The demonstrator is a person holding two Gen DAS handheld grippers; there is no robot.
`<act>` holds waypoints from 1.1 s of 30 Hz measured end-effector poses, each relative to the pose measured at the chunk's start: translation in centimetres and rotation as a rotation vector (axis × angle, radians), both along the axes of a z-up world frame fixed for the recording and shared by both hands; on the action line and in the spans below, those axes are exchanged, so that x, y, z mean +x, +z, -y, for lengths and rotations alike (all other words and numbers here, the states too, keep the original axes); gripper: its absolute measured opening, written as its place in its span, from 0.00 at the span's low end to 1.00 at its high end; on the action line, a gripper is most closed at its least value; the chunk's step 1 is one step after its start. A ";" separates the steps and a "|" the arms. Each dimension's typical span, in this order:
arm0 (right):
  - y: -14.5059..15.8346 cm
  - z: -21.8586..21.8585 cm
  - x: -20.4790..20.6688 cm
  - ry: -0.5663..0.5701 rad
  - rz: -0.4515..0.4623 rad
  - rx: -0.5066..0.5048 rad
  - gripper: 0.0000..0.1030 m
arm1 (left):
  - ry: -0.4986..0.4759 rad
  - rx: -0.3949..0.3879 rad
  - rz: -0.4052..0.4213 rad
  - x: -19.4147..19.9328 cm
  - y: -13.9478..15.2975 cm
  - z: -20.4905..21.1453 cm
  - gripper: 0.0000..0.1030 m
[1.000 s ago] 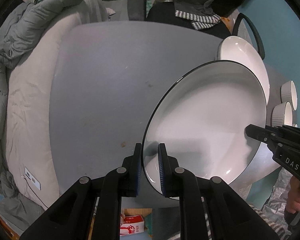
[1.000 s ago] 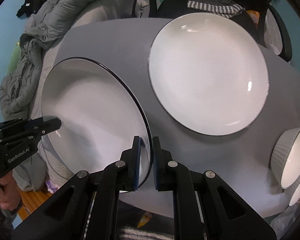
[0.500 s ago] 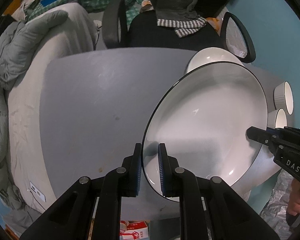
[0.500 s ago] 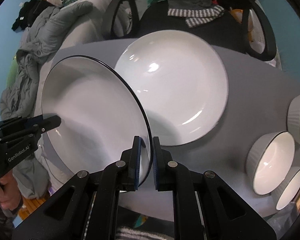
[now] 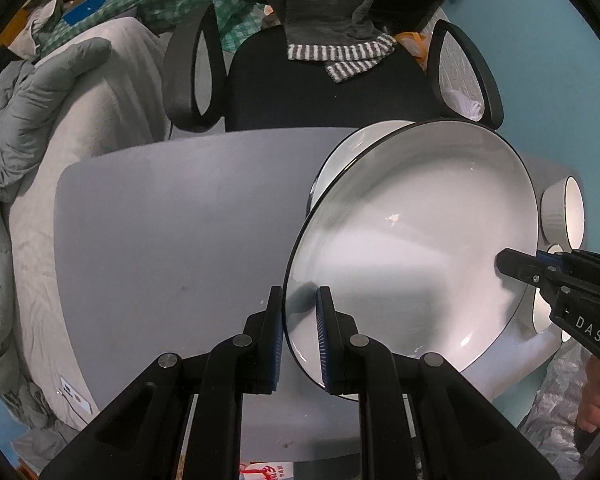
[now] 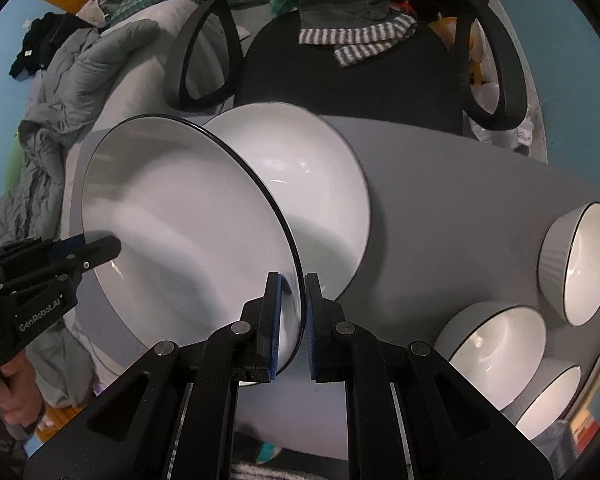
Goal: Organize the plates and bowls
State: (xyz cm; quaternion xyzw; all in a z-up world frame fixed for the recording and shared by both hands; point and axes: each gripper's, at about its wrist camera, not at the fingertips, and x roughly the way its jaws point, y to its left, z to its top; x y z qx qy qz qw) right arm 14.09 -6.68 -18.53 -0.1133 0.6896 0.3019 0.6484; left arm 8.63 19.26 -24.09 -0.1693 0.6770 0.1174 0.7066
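Grey table [image 5: 160,240] before a black chair [image 5: 324,92]; held plate [image 5: 412,248] fills centre-right, lifted, tilted; left gripper [image 5: 299,332] clamps its lower-left rim; right gripper [image 6: 290,316] clamps the opposite rim; second plate [image 6: 320,184] lies beneath, behind; three bowls [image 6: 496,348] at lower right.

A black office chair [image 5: 328,92] stands behind the grey tabletop [image 5: 172,248], with a striped cloth [image 5: 340,56] on its seat. A grey quilt [image 5: 32,120] lies at the left.
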 end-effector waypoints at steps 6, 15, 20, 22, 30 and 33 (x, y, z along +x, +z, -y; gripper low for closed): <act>-0.9 0.3 1.9 -0.011 -0.027 -0.004 0.10 | 0.000 0.011 -0.019 1.6 -0.7 0.4 0.14; -2.3 -0.5 3.1 0.023 -0.030 -0.037 0.11 | 0.036 0.002 -0.061 2.7 -2.5 0.3 0.14; -2.9 -0.6 3.7 0.026 -0.041 -0.049 0.11 | 0.046 0.001 -0.072 3.1 -2.8 0.4 0.14; -3.2 -0.6 4.0 0.025 -0.046 -0.054 0.11 | 0.046 0.002 -0.073 3.3 -2.8 0.4 0.14; -3.5 -0.4 5.0 0.006 -0.062 -0.058 0.11 | 0.010 -0.127 0.011 4.5 -1.5 2.1 0.06; -3.5 -0.6 5.2 0.015 -0.053 -0.075 0.09 | -0.041 -0.022 0.008 5.4 -0.4 3.6 0.06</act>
